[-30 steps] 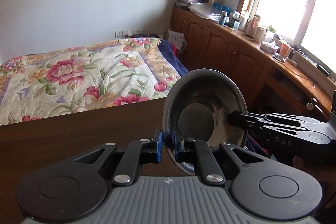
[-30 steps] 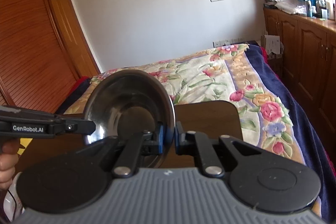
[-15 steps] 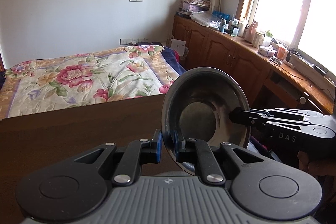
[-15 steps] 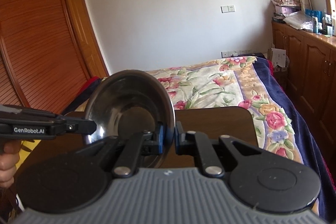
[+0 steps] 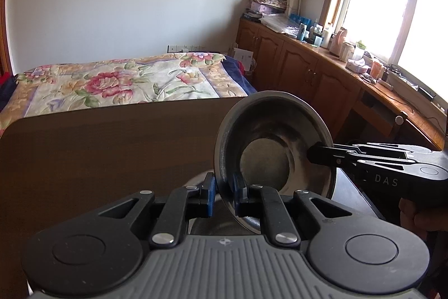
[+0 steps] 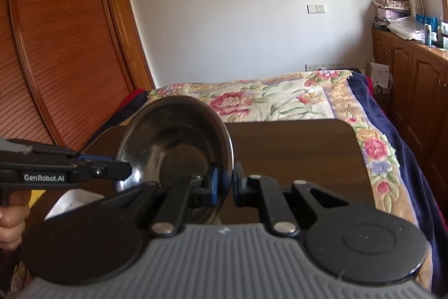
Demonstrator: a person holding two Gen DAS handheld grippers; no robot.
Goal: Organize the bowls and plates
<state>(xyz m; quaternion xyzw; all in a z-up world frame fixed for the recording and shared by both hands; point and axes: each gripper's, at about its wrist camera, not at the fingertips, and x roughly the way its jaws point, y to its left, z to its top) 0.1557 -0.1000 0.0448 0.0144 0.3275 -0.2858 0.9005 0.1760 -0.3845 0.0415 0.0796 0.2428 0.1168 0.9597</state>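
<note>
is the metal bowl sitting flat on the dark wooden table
No, the round metal bowl is tilted on edge above the dark wooden table, its rim pinched by the left claw and the right claw.

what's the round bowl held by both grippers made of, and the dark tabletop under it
The round grey bowl looks like stainless steel with a brushed, semi-shiny finish: it shows blurred reflections and a thin rolled rim. The dark brown tabletop looks like wood or wood-look laminate, matte with faint grain; which one the pictures leave open.
</note>
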